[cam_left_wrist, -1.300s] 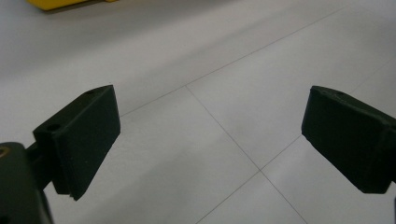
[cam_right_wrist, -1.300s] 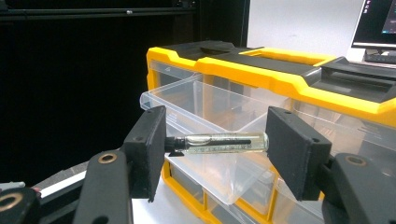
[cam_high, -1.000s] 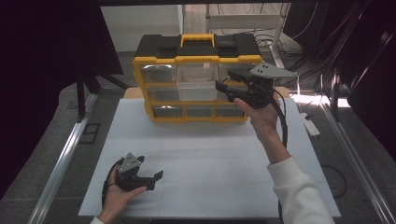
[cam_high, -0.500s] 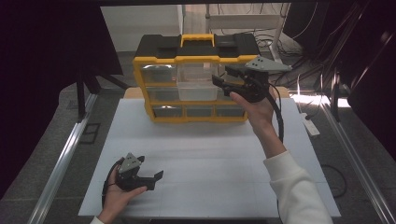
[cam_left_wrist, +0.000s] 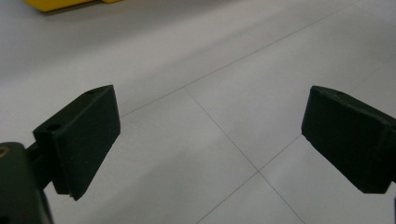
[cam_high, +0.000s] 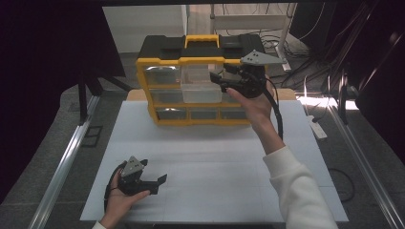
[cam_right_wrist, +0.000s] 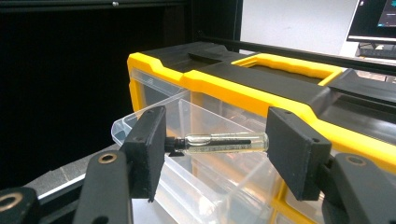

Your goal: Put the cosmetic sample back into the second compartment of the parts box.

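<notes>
Right gripper (cam_right_wrist: 215, 144): jaws clamped endwise on a small glass vial (cam_right_wrist: 224, 143), held level above the pulled-out clear drawer (cam_right_wrist: 154, 116) of the yellow organizer (cam_high: 191, 81). Left gripper (cam_left_wrist: 210, 140): jaws wide, empty, over the white table (cam_left_wrist: 196, 60).

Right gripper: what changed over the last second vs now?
The right gripper moved left and slightly up along the yellow organizer, ending over the pulled-out clear drawer. Its jaws are clamped end to end on a small glass vial. The left gripper stayed put on the white table, jaws open. The drawer stayed open and the organizer did not shift.
</notes>
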Demonstrator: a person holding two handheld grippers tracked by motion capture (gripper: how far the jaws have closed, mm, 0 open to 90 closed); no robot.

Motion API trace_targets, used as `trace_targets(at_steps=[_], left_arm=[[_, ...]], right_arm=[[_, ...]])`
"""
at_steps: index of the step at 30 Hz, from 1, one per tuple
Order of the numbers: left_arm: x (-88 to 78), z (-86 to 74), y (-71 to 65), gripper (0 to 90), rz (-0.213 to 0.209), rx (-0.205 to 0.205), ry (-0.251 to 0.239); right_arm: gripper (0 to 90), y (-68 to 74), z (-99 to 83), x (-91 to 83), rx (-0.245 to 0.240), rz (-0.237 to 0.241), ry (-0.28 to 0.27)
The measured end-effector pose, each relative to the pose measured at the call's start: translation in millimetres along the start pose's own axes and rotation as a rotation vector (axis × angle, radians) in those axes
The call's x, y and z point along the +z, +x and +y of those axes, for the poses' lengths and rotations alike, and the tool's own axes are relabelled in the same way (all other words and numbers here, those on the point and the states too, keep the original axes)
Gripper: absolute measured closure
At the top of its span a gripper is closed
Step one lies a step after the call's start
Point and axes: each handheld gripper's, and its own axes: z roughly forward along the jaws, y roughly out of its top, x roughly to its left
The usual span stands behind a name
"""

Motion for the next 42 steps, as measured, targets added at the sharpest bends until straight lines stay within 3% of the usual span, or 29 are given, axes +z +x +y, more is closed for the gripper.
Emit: trace_targets(at_steps=[16,26,28,29,31,42], left_arm=[[-0.5,-0.4,0.7,4.9,0.001,-0.001,-0.001],[-0.4,-0.4,0.9,4.9,-0.001,-0.001,0.001],[-0.3,-0.5,0.6,4.9,0.0,-0.001,-0.001],[-0.4,-0.5,0.6,4.9,0.001,-0.001,-0.001],[-0.6,-0.8,0.9,4.9,0.002,-0.002,0.0],[-0.5,-0.5,0.6,4.9,0.001,-0.001,0.0]], right_arm=[[40.4,8.1,8.8,29.5,-0.027,-0.014,0.041],[40.2,6.3,8.6,36.1,-0.026,-0.026,0.054],[36.3,5.3,8.1,37.1,-0.033,-0.038,0.065],[27.2,5.0,7.8,38.4,-0.035,-0.045,0.076],[22.4,4.3,6.8,38.6,-0.021,-0.04,0.084],[21.2,1.9,6.8,24.3,-0.027,-0.023,0.079]])
